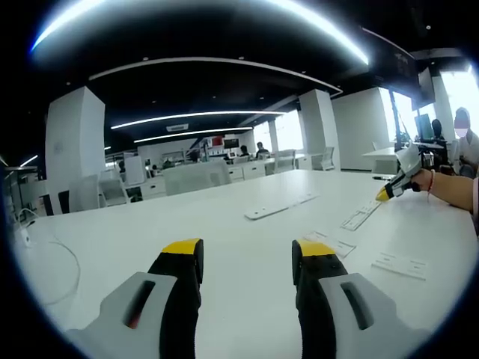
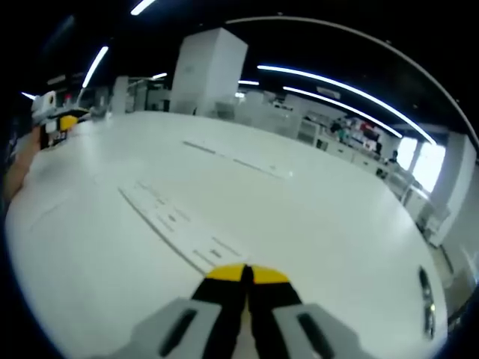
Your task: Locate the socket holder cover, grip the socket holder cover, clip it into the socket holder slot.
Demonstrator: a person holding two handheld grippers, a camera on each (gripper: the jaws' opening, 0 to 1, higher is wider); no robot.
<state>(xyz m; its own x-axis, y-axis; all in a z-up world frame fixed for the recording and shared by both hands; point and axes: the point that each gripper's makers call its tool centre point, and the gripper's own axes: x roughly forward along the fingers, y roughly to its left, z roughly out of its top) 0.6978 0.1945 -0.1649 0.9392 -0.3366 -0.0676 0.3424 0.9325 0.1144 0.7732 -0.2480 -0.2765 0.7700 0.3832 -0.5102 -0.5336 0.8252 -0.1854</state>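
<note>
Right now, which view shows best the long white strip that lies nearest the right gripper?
The right gripper view: the long white strip runs across the table just ahead of the right gripper, whose jaws are shut, its slots visible. In the left gripper view it is small and far, near that gripper.

A broad white tabletop (image 1: 224, 232) stretches into an open office. A thin white cable (image 1: 63, 273) curls near its left edge. Beyond stand white square pillars (image 1: 75, 142), rows of desks with white chairs (image 1: 194, 178), and long ceiling light strips (image 1: 194, 116).
</note>
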